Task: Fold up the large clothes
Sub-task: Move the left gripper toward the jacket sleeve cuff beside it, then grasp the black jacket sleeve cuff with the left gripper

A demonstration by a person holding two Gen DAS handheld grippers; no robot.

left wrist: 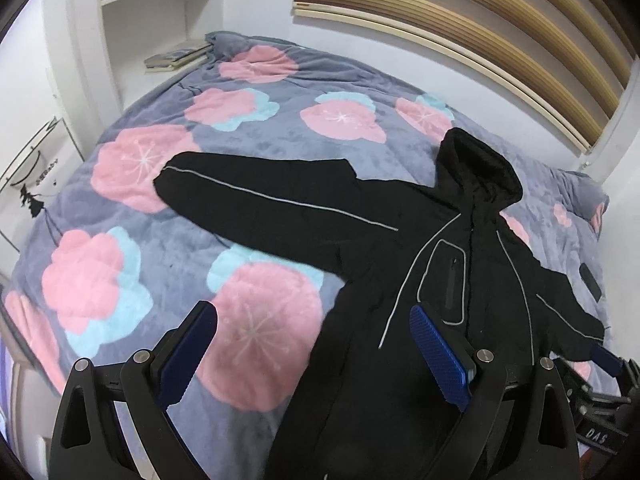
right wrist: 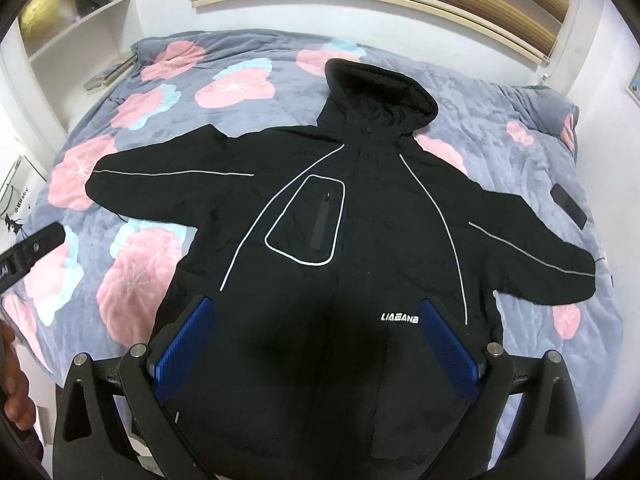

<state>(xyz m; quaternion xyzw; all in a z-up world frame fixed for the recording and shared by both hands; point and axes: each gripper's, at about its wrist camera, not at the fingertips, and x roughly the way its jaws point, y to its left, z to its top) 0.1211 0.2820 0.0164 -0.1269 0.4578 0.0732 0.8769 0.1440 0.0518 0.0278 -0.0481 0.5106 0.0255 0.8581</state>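
Observation:
A black hooded jacket (left wrist: 400, 208) (right wrist: 360, 220) with thin white piping lies face up and spread flat on the bed, hood (right wrist: 376, 92) toward the wall, both sleeves stretched out sideways. My left gripper (left wrist: 314, 320) hovers open over the jacket's left lower edge, one finger above the blanket and the other above the black cloth. My right gripper (right wrist: 316, 308) is open above the jacket's lower front, near its white logo (right wrist: 399, 319). Neither holds anything. Each gripper shows at the edge of the other's view: the right gripper (left wrist: 608, 360), the left gripper (right wrist: 32, 248).
The bed carries a grey blanket (left wrist: 160, 240) (right wrist: 520, 120) with pink and blue flowers. A flat black phone-like object (right wrist: 568, 206) (left wrist: 590, 280) lies by the right sleeve. Books (left wrist: 176, 58) sit on a white shelf at the far left corner. A hand (right wrist: 12, 380) shows at lower left.

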